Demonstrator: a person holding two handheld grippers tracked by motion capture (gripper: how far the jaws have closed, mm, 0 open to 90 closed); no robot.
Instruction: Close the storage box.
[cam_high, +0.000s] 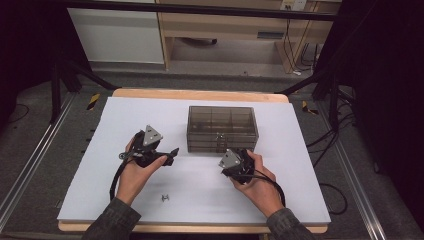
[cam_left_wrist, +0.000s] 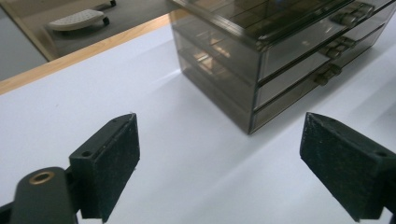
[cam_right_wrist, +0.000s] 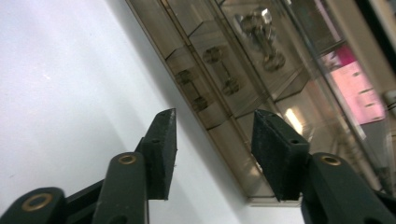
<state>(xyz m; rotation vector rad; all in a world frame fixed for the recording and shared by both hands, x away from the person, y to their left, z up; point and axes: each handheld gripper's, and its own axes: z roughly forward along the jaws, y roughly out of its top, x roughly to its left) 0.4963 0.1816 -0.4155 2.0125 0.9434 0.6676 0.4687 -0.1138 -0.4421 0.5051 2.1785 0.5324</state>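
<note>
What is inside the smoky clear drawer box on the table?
Through the drawer box lid, divider compartments show, with no contents discernible. The tinted fronts of the three knobbed drawers hide whatever lies inside them.

High view looks down; both gripper views, perhaps nearer, share the drawer box (cam_high: 222, 129).

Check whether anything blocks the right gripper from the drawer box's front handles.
Nothing visible does. The right gripper is open right before the drawer box, with bare white table below; the handles lie just ahead of its jaws.
</note>
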